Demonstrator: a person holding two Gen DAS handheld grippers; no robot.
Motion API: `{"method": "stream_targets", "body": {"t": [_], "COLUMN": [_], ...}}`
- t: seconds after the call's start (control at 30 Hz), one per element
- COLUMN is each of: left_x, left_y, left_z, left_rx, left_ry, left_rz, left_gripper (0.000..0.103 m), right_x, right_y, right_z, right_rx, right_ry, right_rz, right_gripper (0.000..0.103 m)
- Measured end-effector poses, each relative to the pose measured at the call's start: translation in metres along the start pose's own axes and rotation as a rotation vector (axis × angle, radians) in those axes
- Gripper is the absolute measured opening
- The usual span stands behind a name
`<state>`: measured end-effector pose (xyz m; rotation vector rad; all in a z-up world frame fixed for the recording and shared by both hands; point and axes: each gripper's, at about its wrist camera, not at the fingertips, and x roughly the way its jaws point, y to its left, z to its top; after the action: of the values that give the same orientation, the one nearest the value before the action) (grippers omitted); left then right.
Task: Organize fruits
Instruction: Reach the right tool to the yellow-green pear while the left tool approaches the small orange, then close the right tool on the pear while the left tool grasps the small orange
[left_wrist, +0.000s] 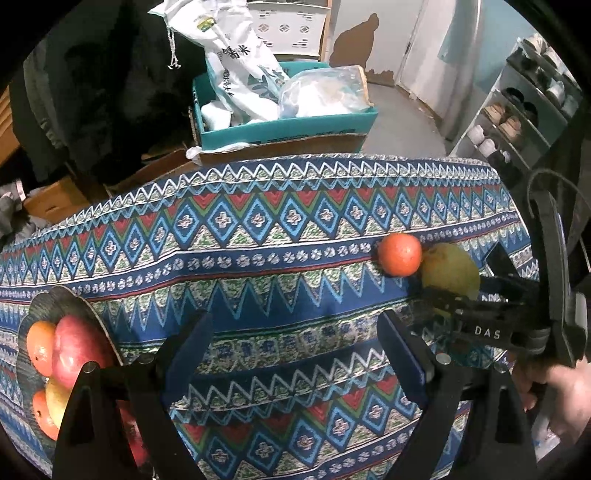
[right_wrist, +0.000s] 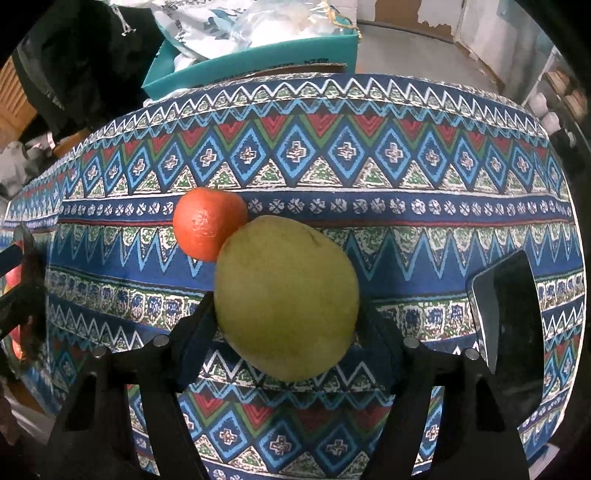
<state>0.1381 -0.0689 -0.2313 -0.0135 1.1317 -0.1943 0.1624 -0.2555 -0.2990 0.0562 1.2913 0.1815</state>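
R gripper (right_wrist: 286, 325) has its jaws down on either side of the big round yellow-green pear (right_wrist: 286, 299), pads against its flanks as far as the wrist view shows, so it reads as a grip on the pear, w/ the fruit sitting right btwn the jaws and filling the gap. Pear looks to be resting on the blue, red and white zigzag-patterned tablecloth (right_wrist: 369, 177); can't tell if it's lifted at all. Just beyond the jaws, touching the pear's far-left side, is the small round orange tangerine (right_wrist: 208, 227), outside the grip. A flat black phone-like slab (right_wrist: 506, 314) lies off to the right of the jaws, apart from the fruit. L gripper (left_wrist: 295, 336) hangs over bare cloth, jaws wide apart, nothing btwn them. To the left of its jaws, close by, is the dark scalloped plate (left_wrist: 55, 295), already loaded w/ a red apple (left_wrist: 79, 347) plus several orange and yellowish fruits. Progress, judging by that: most of the fruit is on the plate; pear and tangerine are left. Pear looks next to go, then the tangerine. Risk: lifting the pear may nudge the tangerine and set it rolling.
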Motion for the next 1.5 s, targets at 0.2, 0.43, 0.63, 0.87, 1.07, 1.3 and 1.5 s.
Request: {"method": "stream_targets", "body": {"t": [0.2,0.43,0.63,0.87,1.07,1.3,1.5], "left_x": [0.002,0.02,0.043,0.072,0.094,0.107,0.103], "left_y": [-0.019,-0.053,-0.075,-0.095,-0.098,-0.097,-0.095], "left_z": [0.015,0.029,0.037,0.042,0.04,0.034,0.028], "left_rx": [0.02,0.082,0.103,0.146,0.143,0.123,0.111], "left_ry": [-0.005,0.001,0.026,0.062,0.097,0.132,0.135], "left_rz": [-0.027,-0.051,-0.08,-0.091,-0.091,-0.091,-0.122], "left_gripper": [0.091,0.091,0.091,0.091,0.091,0.088,0.088], "right_x": [-0.025,-0.053,-0.063,-0.063,-0.063,-0.062,-0.061], "right_y": [-0.022,-0.056,-0.072,-0.085,-0.092,-0.095,-0.092], "right_z": [-0.004,-0.007,-0.011,-0.02,-0.022,-0.021,-0.019], "right_rx": [0.051,0.143,0.18,0.222,0.239,0.253,0.249], "right_ry": [-0.064,-0.123,-0.15,-0.142,-0.145,-0.145,-0.144], "right_rz": [-0.037,-0.059,-0.075,-0.067,-0.064,-0.06,-0.056], "right_gripper": [0.072,0.072,0.072,0.072,0.072,0.072,0.072]}}
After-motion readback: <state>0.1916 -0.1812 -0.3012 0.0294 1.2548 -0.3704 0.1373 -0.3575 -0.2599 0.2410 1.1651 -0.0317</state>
